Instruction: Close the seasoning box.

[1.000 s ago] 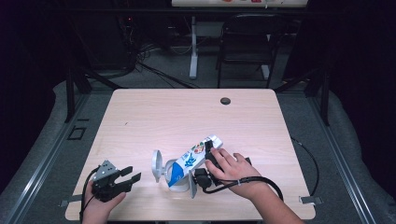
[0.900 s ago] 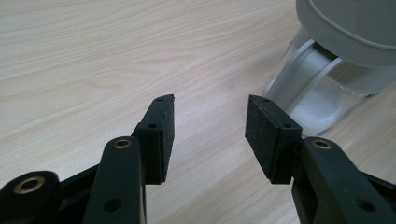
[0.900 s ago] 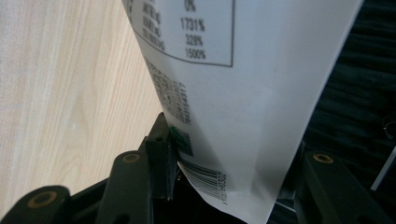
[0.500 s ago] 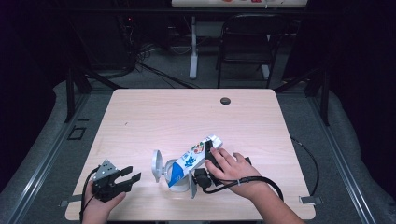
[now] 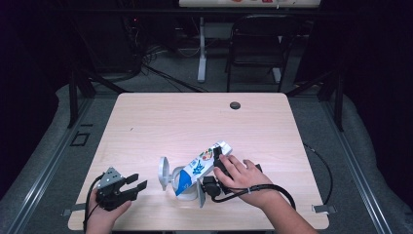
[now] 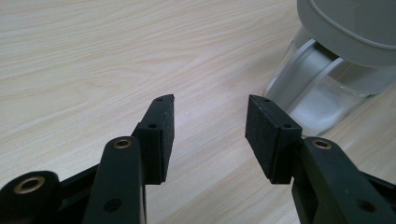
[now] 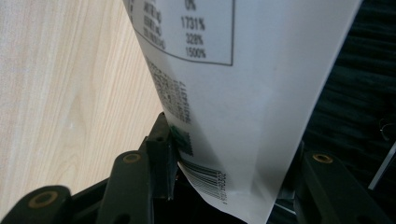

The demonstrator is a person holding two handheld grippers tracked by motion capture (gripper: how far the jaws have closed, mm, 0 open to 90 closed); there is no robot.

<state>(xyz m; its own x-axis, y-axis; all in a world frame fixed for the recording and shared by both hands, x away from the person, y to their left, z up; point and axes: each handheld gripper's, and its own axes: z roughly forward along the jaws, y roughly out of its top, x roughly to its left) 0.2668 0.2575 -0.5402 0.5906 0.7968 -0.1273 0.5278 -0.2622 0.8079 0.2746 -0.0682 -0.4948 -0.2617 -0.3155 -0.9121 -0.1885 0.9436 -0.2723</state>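
A: The left hand-held gripper (image 5: 130, 184) is idling wide at the near-left worktop (image 5: 146, 122).

B: The right hand-held gripper (image 7: 229, 154) is clamping the carton (image 5: 199, 165), tilting over the jug (image 5: 181, 185); overtilting is risking spills.

1. On the table (image 5: 146, 126), lower centre of the high view: a jug (image 5: 181, 187), lid (image 5: 163, 173) standing up at its left
2. Tilted over the jug, rising toward the upper right: a carton (image 5: 204, 163), lower end at the jug's mouth
3. At the carton's right, clamped on its upper end: the right gripper (image 5: 218, 163), right hand (image 5: 241, 176) behind it
4. Lower left of the frame, well apart from the jug: the left gripper (image 5: 134, 184), jaws spread, pointing right
5. Near the table's far edge, right of centre: a round hole (image 5: 235, 105)
6. Beyond the table, top of the frame: a chair (image 5: 255, 53)
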